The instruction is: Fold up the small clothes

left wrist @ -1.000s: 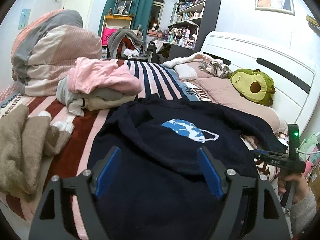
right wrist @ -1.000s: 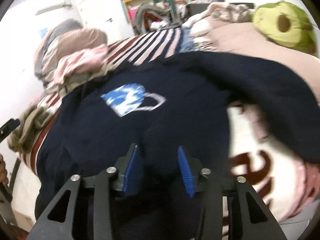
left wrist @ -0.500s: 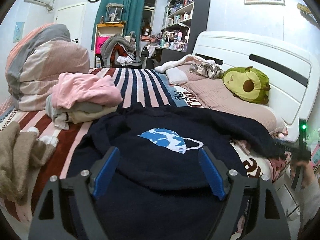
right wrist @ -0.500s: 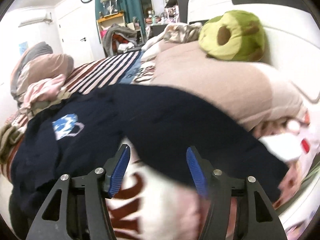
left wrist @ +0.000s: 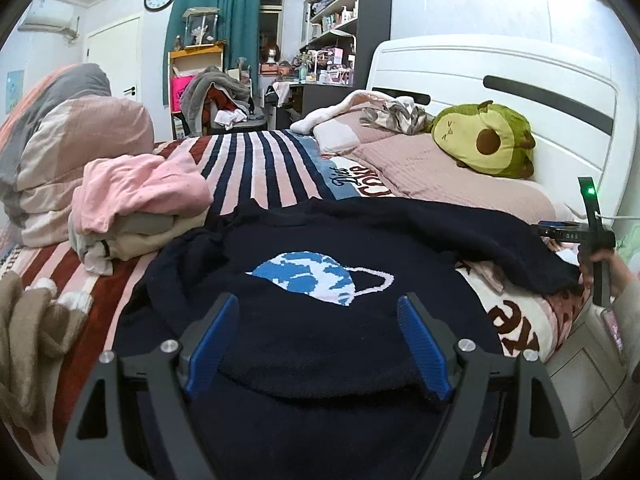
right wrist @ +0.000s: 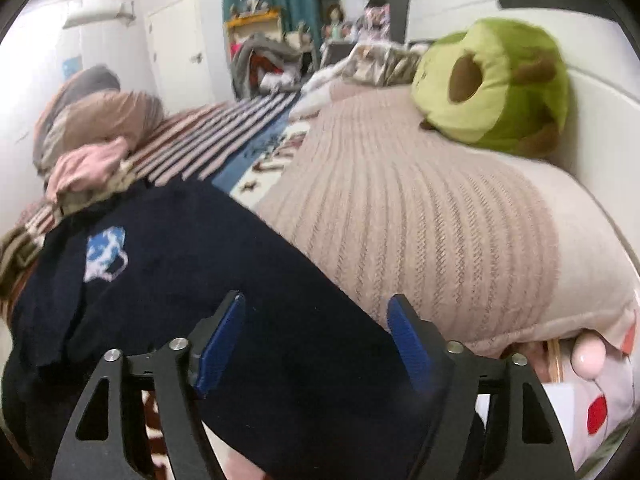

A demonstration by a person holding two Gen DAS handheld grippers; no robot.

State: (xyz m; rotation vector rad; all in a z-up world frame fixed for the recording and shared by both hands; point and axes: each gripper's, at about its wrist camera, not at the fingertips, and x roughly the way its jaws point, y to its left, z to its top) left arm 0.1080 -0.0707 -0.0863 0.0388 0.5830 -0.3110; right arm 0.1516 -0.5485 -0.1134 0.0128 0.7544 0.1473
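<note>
- navy sweater (left wrist: pixel 320 320) (blue planet motif) lies spread on the striped bed (left wrist: pixel 260 160), one sleeve (right wrist: pixel 300 320) stretched toward the pillow (right wrist: pixel 420 220).
- left gripper (left wrist: pixel 318 340) gapes wide over its hem, gripping nothing.
- right gripper (right wrist: pixel 316 344) stands wide over the sleeve.

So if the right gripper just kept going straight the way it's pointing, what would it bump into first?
Most likely the navy sweater: its sleeve lies right between the open right gripper fingers. Just beyond sits the pink pillow. Depth is hard to judge in this blurred fisheye view.
</note>
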